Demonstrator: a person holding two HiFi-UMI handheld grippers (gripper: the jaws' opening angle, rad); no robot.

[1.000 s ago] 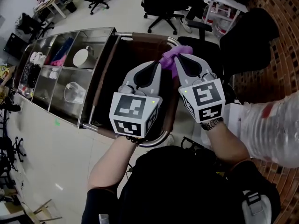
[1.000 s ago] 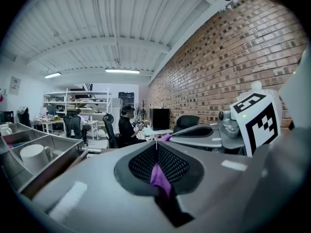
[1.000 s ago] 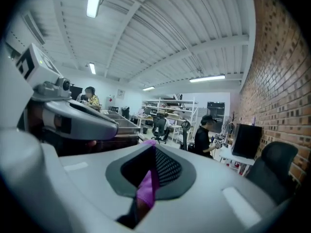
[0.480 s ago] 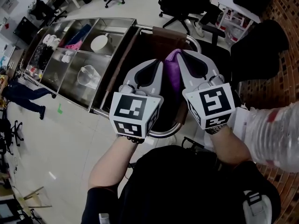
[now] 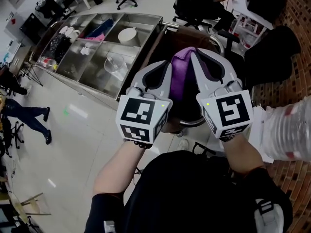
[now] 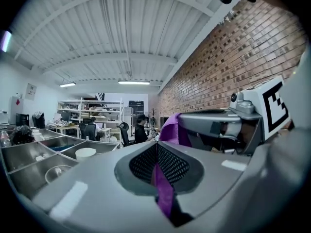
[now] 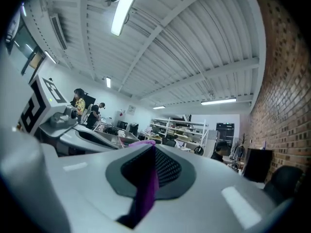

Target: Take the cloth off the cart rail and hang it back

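Note:
In the head view, a purple cloth (image 5: 179, 76) hangs as a narrow strip between my two grippers, held above the steel cart (image 5: 92, 64). My left gripper (image 5: 164, 64) is shut on one part of it; a purple fold (image 6: 163, 194) is pinched between its jaws. My right gripper (image 5: 196, 53) is shut on the cloth's top, and purple fabric (image 7: 146, 188) runs down through its closed jaws. Each gripper shows in the other's view: the right gripper (image 6: 214, 125) and the left gripper (image 7: 80, 132). The cart's brown-wrapped rail (image 5: 187, 33) lies just beyond the fingertips.
The cart's bins hold a white bowl (image 5: 128, 34), a clear jug (image 5: 115, 64) and small items. Black office chairs (image 5: 192, 6) stand beyond the cart. A brick wall (image 5: 296, 57) runs along the right. A person (image 5: 22, 113) stands on the floor at the left.
Both grippers have risen with the cloth. It was bunched at the rail and now hangs stretched between them, off the rail. The camera has swung, so the cart sits further left.

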